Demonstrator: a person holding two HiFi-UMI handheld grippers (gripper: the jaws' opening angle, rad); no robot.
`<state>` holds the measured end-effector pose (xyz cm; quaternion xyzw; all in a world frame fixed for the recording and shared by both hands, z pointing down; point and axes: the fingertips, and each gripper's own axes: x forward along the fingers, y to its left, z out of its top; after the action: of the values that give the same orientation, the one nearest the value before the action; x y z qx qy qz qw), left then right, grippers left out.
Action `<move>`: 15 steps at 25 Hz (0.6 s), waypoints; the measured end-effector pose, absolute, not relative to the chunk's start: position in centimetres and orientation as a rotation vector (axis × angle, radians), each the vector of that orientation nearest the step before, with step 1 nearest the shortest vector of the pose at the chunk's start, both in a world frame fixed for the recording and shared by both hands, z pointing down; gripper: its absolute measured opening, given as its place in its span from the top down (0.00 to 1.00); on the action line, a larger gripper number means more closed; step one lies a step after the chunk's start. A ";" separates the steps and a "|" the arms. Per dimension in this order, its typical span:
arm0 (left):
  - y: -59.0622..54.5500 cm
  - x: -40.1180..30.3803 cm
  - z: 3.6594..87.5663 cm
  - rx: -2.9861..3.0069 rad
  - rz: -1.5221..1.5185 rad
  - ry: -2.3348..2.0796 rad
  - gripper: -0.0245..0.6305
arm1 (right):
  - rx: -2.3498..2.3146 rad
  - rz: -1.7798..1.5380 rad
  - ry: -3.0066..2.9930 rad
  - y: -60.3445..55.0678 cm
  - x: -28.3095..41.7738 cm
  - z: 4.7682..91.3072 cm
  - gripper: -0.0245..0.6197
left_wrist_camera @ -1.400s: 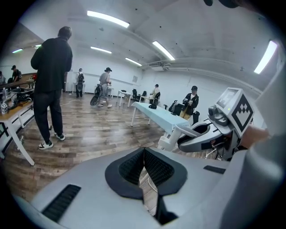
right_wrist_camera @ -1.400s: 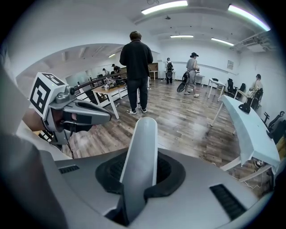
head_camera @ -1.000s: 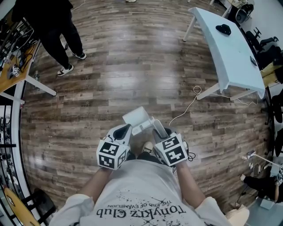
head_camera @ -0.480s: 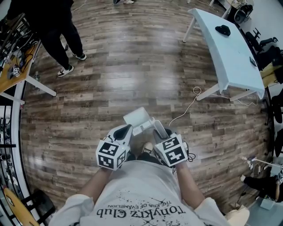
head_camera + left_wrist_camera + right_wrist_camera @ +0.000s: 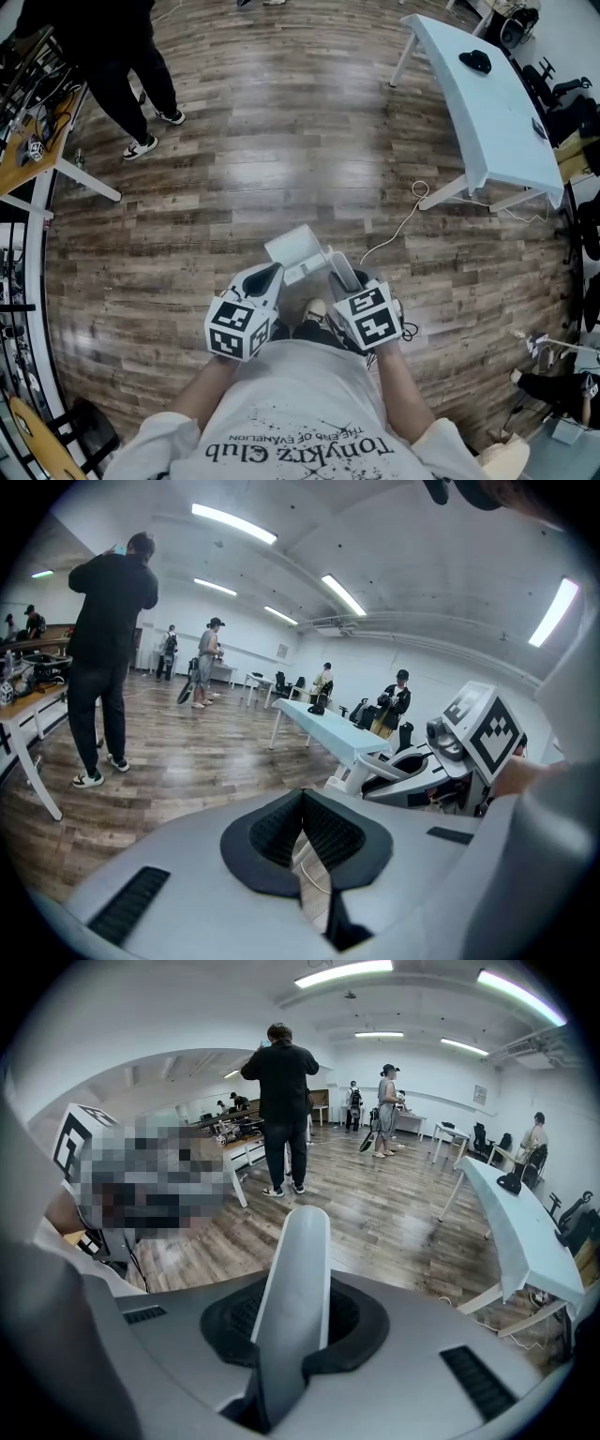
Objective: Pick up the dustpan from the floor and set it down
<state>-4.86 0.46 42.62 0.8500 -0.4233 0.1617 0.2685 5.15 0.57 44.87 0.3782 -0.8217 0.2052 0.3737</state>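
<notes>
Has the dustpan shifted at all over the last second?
No. The dustpan, clamped in the right gripper, keeps the same gap to the white cable lying on the floor.

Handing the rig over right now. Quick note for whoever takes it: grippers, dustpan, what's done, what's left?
Right hand-held gripper: shut on the long handle of the white plastic dustpan.
Left hand-held gripper: shut, empty, level with the right one.
Dustpan: lifted off the wooden plank floor, pan end forward, handle running back into the right jaws.
Done: pick-up.
Left: lower it, set it down, then open the right jaws.
</notes>
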 end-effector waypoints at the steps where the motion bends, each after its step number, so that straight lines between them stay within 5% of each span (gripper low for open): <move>1: 0.4 -4.9 42.6 2.292 0.436 -1.140 0.93 | 0.969 0.529 -2.102 0.5 5.2 45.0 0.85; 15: -0.2 -6.3 44.3 2.264 0.470 -1.126 0.93 | 0.961 0.568 -2.072 -0.1 5.4 47.1 0.85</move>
<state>-6.29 -0.19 44.31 0.8447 -0.4201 0.1755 0.2812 5.38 -0.08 47.12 0.3769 -0.8130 0.2230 0.3838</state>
